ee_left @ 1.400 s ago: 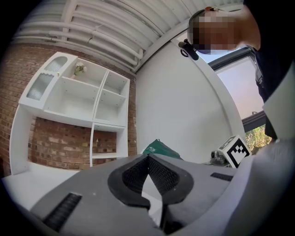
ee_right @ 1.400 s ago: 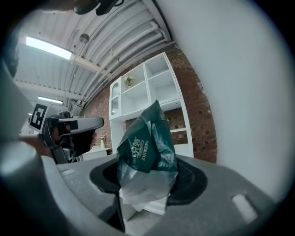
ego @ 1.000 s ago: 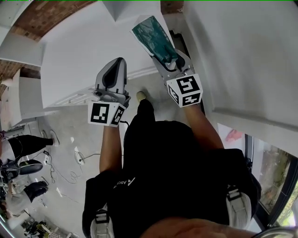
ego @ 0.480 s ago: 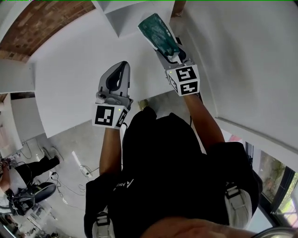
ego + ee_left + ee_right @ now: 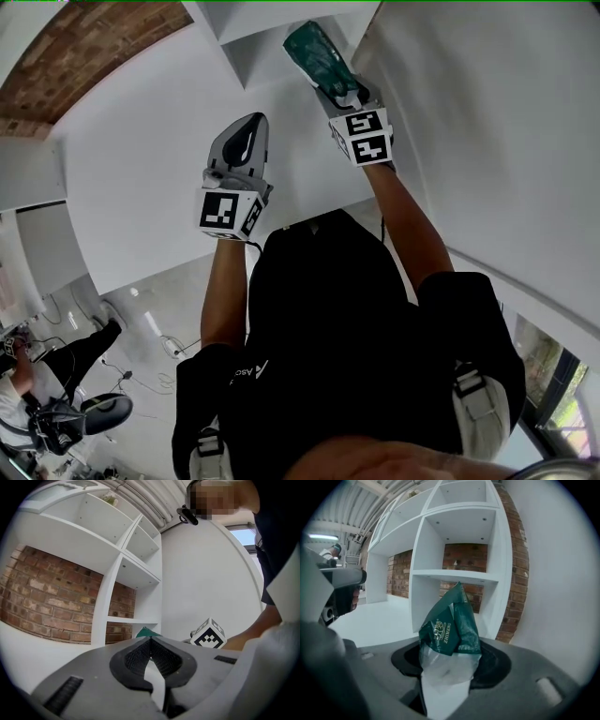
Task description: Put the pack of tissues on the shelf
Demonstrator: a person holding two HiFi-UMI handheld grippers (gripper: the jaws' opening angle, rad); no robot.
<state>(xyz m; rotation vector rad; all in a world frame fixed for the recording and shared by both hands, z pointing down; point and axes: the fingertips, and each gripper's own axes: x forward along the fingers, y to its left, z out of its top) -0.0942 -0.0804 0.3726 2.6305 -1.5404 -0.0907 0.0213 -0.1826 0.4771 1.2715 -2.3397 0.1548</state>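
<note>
A green and clear pack of tissues (image 5: 451, 634) stands up between the jaws of my right gripper (image 5: 449, 660), which is shut on it. In the head view the pack of tissues (image 5: 319, 56) is held high, close to the white shelf (image 5: 281, 23). The shelf (image 5: 457, 576) has open white compartments with a brick wall behind. My left gripper (image 5: 246, 141) is raised to the left of the right gripper (image 5: 345, 94), its jaws shut with nothing between them. In the left gripper view the left gripper (image 5: 151, 641) points at the shelf (image 5: 126, 569), with the pack's green tip (image 5: 146, 632) just past it.
A white wall (image 5: 487, 122) rises on the right, next to the shelf. White shelf panels (image 5: 159, 159) spread to the left. On the floor at the lower left are a person (image 5: 28, 375), cables (image 5: 173, 347) and gear.
Both grippers have risen toward the shelf. The pack of tissues has moved up and nearer the shelf's compartments, still held in the right gripper.
</note>
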